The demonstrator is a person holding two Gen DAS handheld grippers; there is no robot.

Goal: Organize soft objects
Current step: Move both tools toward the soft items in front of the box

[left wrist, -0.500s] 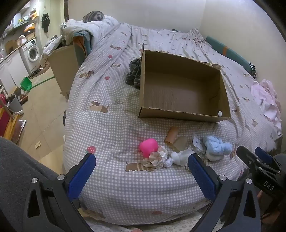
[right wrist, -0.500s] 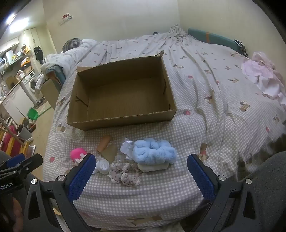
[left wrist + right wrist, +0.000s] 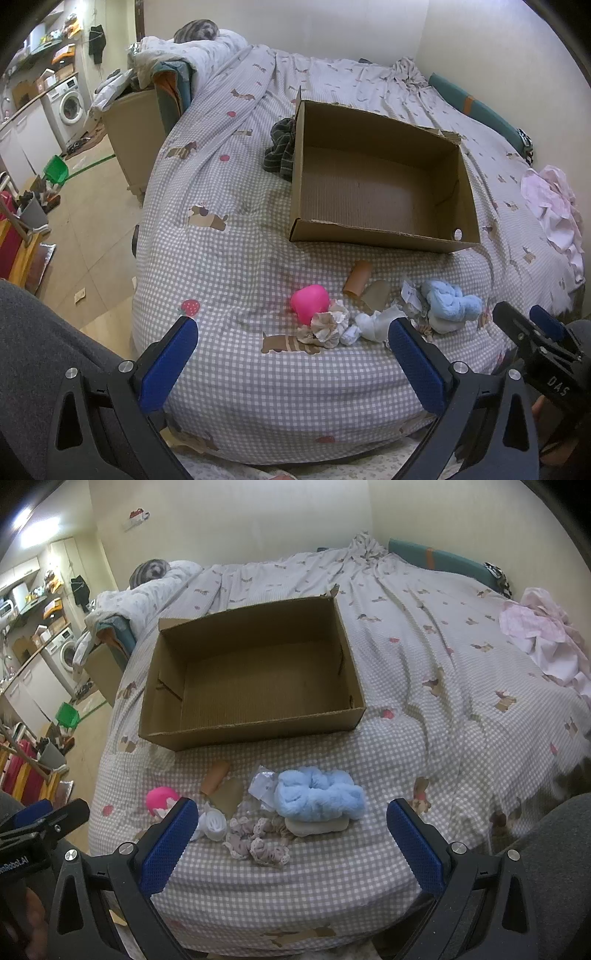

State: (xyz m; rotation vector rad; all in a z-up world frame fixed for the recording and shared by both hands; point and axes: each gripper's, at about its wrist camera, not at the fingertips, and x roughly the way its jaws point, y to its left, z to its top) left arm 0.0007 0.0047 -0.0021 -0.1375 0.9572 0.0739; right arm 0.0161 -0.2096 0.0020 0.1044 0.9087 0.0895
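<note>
Right tool (image 3: 291,843) gapes wide open, nothing between the blue pads, pitched down at the near edge of the bed (image 3: 424,709). Left tool (image 3: 291,363) is the same: spread fully, empty, hovering over the near bed edge on the left side. From the right tool outward, the fluffy blue scrunchie (image 3: 319,798) lies straight ahead and just beyond the tips, roughly centred in the gap, its long axis running left to right, so across the line of approach and parallel to the line between the pads. It sits on a beige pad (image 3: 317,826), touching it. Just left of that is the lace-trimmed scrunchie (image 3: 258,836), then the white rolled sock (image 3: 214,823) near the left pad, with the pink ball (image 3: 160,800) furthest left and partly hidden behind that pad. From the left tool, the pink ball (image 3: 309,303) and a crumpled beige scrunchie (image 3: 328,326) lie ahead and slightly right of centre, while the blue scrunchie (image 3: 450,304) is far right, beyond its right pad. So the right tool looks nearer the blue one, and the left nearer the pink ball. The cardboard box (image 3: 255,734) sits further out, behind the pile, open and empty, its long side facing the tools. A brown tube (image 3: 216,777) lies between pile and box.
</note>
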